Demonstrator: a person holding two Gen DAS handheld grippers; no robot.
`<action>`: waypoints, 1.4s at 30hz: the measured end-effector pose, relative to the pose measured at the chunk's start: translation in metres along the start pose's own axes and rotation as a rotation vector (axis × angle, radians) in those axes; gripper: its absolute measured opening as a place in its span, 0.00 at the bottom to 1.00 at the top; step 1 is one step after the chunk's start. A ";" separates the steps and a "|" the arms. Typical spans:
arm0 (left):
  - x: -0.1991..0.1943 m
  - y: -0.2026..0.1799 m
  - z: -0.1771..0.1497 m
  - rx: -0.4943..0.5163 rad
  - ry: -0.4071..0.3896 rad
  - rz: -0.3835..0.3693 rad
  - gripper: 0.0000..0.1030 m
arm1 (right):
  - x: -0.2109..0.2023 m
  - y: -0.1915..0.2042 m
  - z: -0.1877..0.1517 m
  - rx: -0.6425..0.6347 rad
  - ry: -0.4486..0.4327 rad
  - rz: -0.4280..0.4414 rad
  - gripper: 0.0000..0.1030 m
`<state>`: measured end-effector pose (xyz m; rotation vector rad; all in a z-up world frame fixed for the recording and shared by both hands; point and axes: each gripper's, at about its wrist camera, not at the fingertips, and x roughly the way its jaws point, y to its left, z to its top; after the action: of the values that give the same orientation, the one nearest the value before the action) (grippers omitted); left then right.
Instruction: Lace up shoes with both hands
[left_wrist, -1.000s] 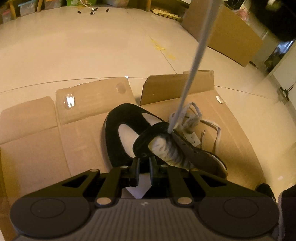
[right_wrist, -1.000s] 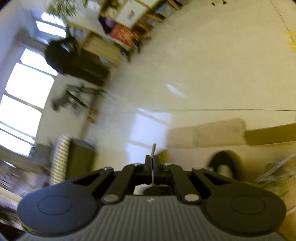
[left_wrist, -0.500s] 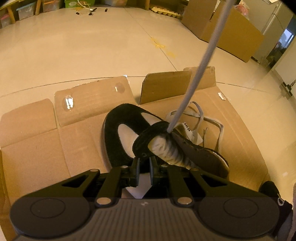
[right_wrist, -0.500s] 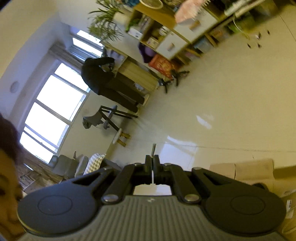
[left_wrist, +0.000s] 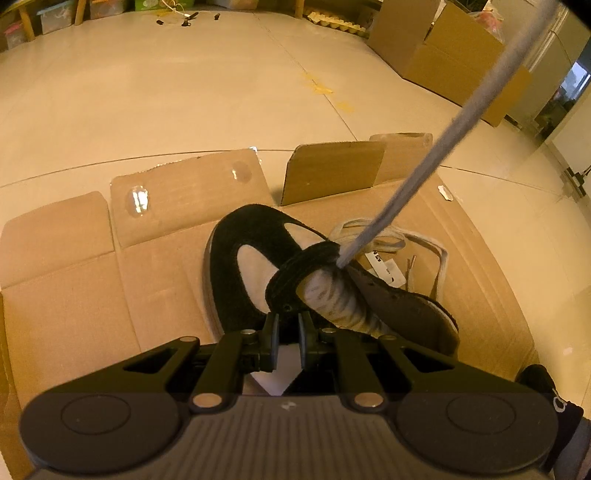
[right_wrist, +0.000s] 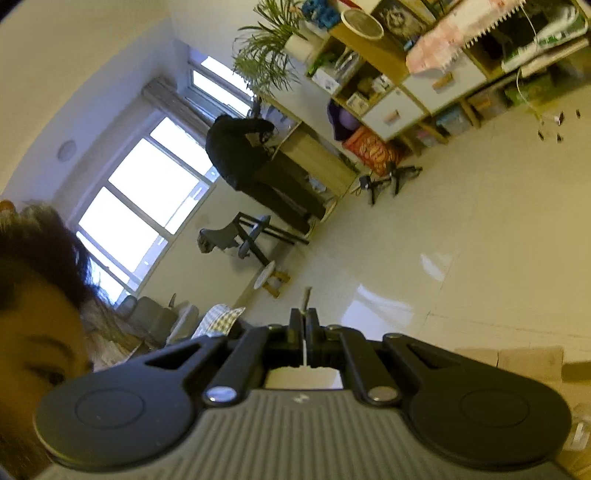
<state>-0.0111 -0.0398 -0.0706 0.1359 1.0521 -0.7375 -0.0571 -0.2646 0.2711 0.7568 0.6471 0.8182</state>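
Observation:
A black and grey shoe lies on flattened cardboard in the left wrist view. My left gripper is at the shoe's near side, its narrow jaws closed on the black eyelet flap. A grey lace runs taut from the flap up and out of the top right corner. Slack loops of lace lie beside the shoe. In the right wrist view my right gripper is shut on the lace end; the tip sticks out above the fingers.
Cardboard boxes stand on the floor at the back right. In the right wrist view a person in dark clothes bends at a shelf unit; a stool stands nearby. Someone's head fills the left edge.
The right gripper has risen with the lace end, its view swinging from floor and cardboard up to the room. The taut lace now leans further right. The left gripper and shoe have stayed put.

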 end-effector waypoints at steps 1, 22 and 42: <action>0.000 0.000 0.000 -0.003 0.002 -0.001 0.10 | 0.001 0.000 -0.001 -0.003 0.020 0.009 0.02; -0.017 0.049 -0.005 -0.382 0.031 -0.186 0.34 | 0.063 -0.049 -0.180 0.081 1.029 0.078 0.03; -0.017 0.021 0.012 -0.200 0.016 -0.137 0.62 | 0.063 -0.130 -0.174 -0.076 1.031 -0.257 0.70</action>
<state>0.0058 -0.0206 -0.0551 -0.1032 1.1518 -0.7510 -0.1038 -0.2145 0.0555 0.1172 1.5807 0.9621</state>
